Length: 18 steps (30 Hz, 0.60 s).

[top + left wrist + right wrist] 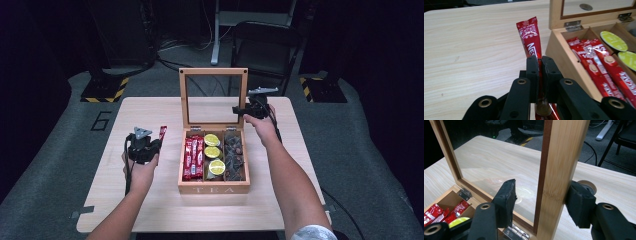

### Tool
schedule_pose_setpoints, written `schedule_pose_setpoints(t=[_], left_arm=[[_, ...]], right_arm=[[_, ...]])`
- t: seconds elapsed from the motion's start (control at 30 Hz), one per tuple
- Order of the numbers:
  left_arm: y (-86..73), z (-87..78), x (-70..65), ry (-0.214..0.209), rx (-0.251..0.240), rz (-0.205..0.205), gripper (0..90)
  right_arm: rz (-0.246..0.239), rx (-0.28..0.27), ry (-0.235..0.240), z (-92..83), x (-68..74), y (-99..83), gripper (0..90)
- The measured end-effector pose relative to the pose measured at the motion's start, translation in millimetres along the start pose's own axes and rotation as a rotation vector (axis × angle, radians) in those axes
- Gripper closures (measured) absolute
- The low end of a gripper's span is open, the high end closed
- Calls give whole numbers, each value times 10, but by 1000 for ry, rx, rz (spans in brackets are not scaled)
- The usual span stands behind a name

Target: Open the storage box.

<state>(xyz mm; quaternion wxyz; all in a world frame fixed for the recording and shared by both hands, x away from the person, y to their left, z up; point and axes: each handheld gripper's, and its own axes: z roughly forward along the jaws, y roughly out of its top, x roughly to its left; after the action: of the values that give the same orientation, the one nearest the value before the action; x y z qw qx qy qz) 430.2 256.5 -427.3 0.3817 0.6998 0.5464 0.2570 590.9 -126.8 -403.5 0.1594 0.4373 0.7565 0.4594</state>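
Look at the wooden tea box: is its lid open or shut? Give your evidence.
Open. The lid stands upright on its hinges, the right gripper straddles its side rail, and the tea box compartments lie exposed.

Open tabletop left, upright lid at the back

Bare pale wooden table [150, 210] lies left of and before the wooden tea box [214, 189]; its glass-paned wooden lid [213, 71] stands upright, blocking reach from behind.

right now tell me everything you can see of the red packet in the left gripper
The red packet is a slim glossy foil stick, red with white lettering and a crimped top edge. It stands nearly upright, pinched low down between the shut jaws of the left gripper, its lower end hidden behind them. It is held above the table, just left of the wooden box, whose left compartment holds matching red packets. Nothing else touches it.
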Motion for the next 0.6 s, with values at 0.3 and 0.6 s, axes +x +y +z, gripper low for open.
schedule_pose_setpoints(t=[0.3,0.6], left_arm=[[-102,71,122,18,23,-21,844],[-245,131,221,34,55,-25,843]], right_arm=[[2,-5,2,11,-3,-5,441],[-2,-4,2,0,6,-7,433]])
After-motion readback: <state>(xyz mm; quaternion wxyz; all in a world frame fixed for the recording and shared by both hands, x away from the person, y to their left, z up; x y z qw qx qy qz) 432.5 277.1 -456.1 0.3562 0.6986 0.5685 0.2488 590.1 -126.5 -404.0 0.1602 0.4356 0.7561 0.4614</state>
